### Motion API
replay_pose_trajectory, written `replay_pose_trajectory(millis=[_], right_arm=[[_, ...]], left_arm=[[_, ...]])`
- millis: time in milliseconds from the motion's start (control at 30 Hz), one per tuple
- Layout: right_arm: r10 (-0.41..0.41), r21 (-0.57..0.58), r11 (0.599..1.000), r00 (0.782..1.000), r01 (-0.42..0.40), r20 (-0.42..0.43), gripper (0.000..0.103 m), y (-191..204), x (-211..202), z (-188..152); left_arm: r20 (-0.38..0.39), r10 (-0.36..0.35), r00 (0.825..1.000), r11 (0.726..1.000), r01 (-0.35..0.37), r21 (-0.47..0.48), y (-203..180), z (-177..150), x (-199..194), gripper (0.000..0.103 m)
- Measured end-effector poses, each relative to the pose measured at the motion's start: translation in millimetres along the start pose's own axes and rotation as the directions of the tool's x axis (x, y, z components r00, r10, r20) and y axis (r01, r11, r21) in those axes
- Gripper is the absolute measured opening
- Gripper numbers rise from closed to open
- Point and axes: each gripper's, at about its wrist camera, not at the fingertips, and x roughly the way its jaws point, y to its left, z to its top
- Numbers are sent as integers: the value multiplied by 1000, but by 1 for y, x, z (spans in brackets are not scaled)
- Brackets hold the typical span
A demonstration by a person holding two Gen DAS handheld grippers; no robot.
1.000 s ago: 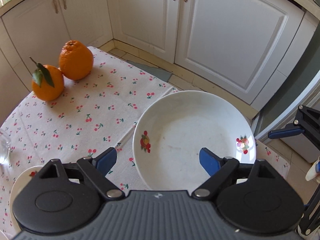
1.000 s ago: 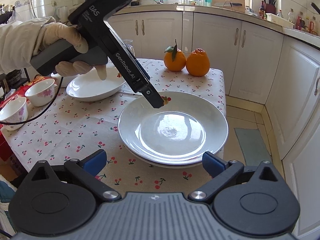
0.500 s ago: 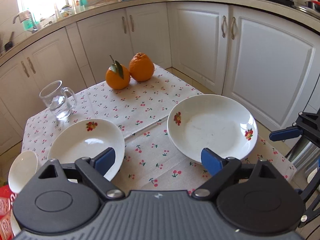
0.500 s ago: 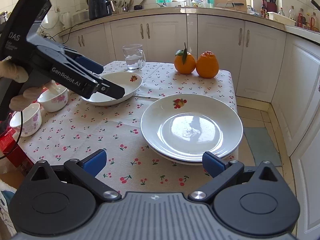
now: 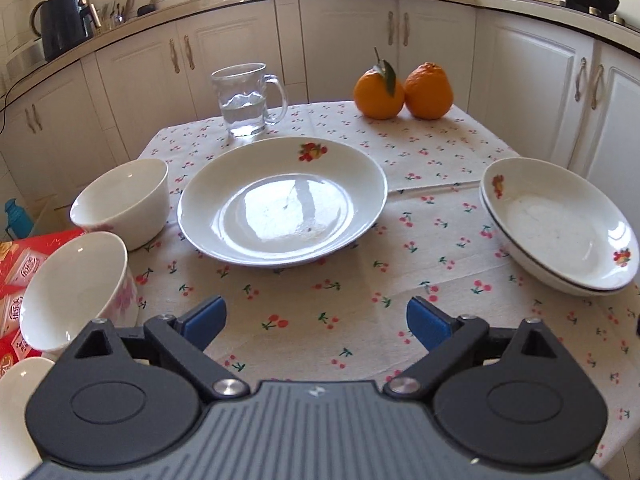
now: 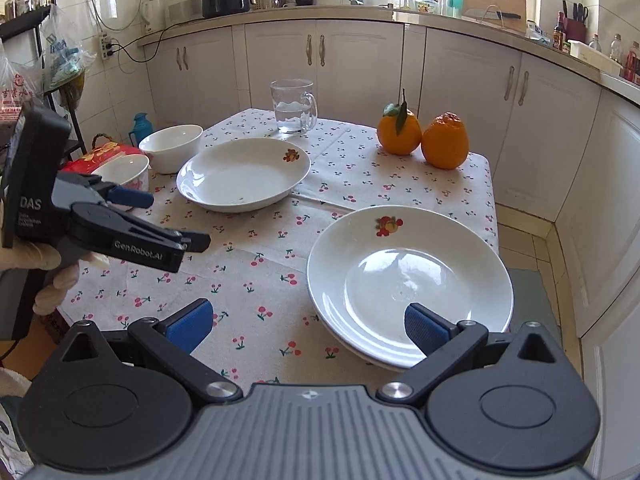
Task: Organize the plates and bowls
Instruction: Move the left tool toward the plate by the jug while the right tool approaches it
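Left wrist view: the left gripper (image 5: 314, 322) is held wide open and empty above the cherry-print tablecloth (image 5: 320, 300), the single plate (image 5: 282, 200) beyond it. The right gripper (image 6: 306, 324), likewise spread and empty, is seen at the stacked plates' (image 6: 410, 284) near rim.

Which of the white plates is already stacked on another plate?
The plate at the table's right edge: a second rim shows beneath it. The plate near the glass mug lies alone on the cloth.
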Motion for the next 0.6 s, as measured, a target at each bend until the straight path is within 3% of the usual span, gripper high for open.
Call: replay_pose_trajectory(millis=[200, 600], right_arm=[[55, -24, 998, 998, -55, -9, 103, 3, 21, 38], [148, -197, 967, 985, -164, -91, 103, 22, 95, 124]], left_arm=[[-16, 27, 1000, 999, -27, -34, 10, -3, 23, 97], [-14, 1, 1000, 995, -2, -102, 21, 5, 48, 98]])
